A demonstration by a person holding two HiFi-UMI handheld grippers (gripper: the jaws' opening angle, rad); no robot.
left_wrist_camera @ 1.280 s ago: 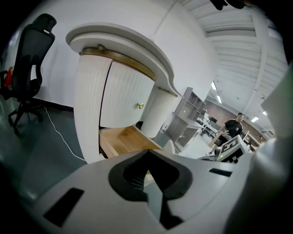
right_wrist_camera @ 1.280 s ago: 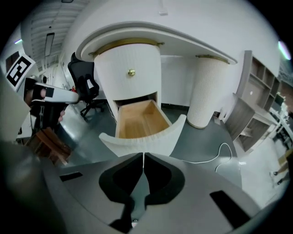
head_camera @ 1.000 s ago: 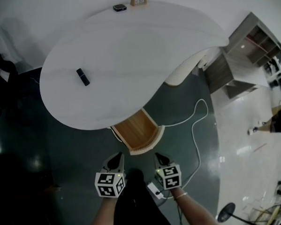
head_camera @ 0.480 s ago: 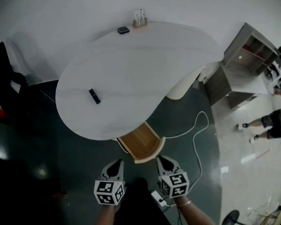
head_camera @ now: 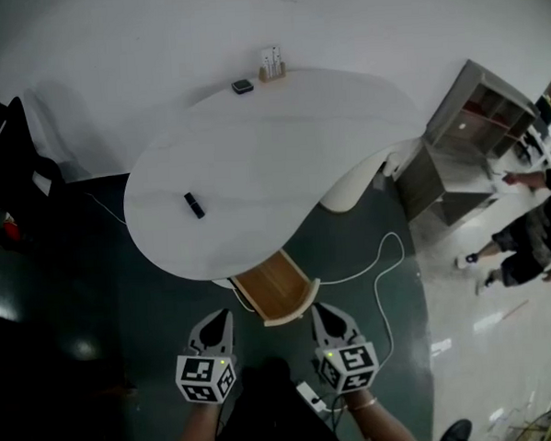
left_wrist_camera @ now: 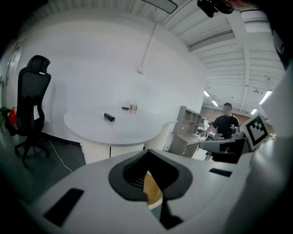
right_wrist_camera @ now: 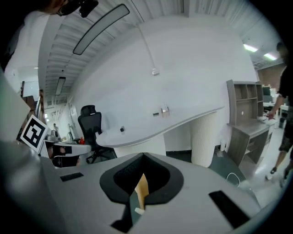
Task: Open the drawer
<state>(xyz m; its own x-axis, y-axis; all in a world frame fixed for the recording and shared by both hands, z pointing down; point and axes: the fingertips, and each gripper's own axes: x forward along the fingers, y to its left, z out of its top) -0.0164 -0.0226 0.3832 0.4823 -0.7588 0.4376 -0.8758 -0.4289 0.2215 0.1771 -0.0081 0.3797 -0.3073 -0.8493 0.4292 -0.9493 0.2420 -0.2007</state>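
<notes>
Drawer (head_camera: 272,284) stands pulled out from under the near edge of the white desk (head_camera: 281,150), just below the middle of the head view. Its wooden inside is open to view and looks empty, and its pale front faces the bottom of the frame.

Below the drawer front the person holds the two tools side by side, apart from the drawer and touching nothing. The left tongs (head_camera: 220,319) sit at the lower left of centre and the right tongs (head_camera: 324,314) at the lower right of centre. Each set has its jaws together with nothing gripped. In each gripper view only a thin sliver of the drawer's wood shows past the dark pads.

On the desk a small black object (head_camera: 194,205) lies towards the left side. At the far edge, near the top of the frame, a flat dark item (head_camera: 242,86) lies just beside a small holder with white bottles (head_camera: 271,66).

A white cable (head_camera: 378,269) loops over the dark floor to the right of the drawer. A black office chair (head_camera: 14,155) stands at the left edge of the frame, well apart from the desk. A grey shelf unit (head_camera: 464,127) stands at the upper right. Beyond it, at the right edge, parts of people (head_camera: 525,243) show on the pale floor.
</notes>
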